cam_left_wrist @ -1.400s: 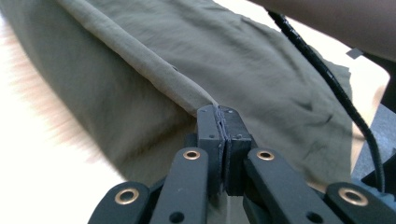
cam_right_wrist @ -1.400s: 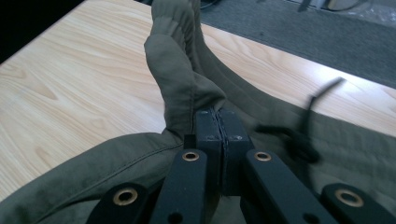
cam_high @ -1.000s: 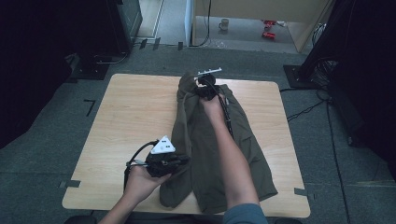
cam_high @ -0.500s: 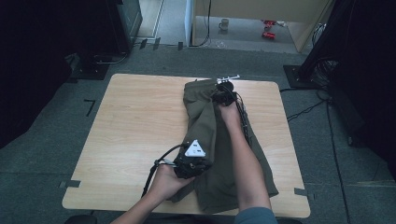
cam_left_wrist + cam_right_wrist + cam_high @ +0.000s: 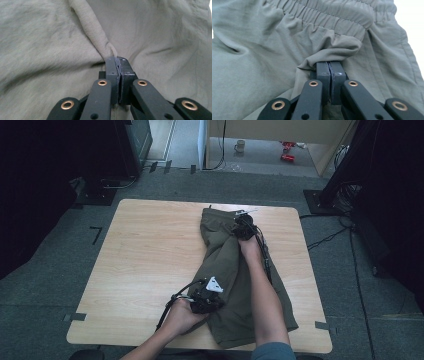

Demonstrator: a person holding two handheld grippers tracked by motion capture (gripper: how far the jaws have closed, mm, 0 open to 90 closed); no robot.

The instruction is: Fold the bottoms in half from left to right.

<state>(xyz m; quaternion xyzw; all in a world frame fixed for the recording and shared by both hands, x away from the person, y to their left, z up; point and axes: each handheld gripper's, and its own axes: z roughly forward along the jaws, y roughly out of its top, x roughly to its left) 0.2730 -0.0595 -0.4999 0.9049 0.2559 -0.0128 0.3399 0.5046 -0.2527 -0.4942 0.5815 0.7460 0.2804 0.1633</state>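
Observation:
Olive-green trousers point(image 5: 227, 265) lie lengthwise on the right half of the wooden table point(image 5: 145, 260), folded along their length. My left gripper point(image 5: 212, 301) is low near the front edge, at the leg end, shut on a ridge of the fabric point(image 5: 100, 35); the pinched fold rises from its jaw tips point(image 5: 117, 60). My right gripper point(image 5: 244, 226) is at the far end, shut on a bunched fold just below the elastic waistband point(image 5: 329, 12); its jaw tips point(image 5: 328, 63) press together with cloth point(image 5: 332, 47) between them. The right forearm lies over the trousers.
The table's left half is bare wood. Grey carpet surrounds the table, with tape marks point(image 5: 75, 316) by its corners. Dark equipment point(image 5: 125, 145) stands at the back left and black drapes point(image 5: 390, 195) at the right. A cup point(image 5: 241, 145) sits on the floor far behind.
Both hands have carried the trousers rightward and down. The left gripper swung from the left edge of the cloth across to the right, folding the fabric over. The right gripper shifted right at the far end.

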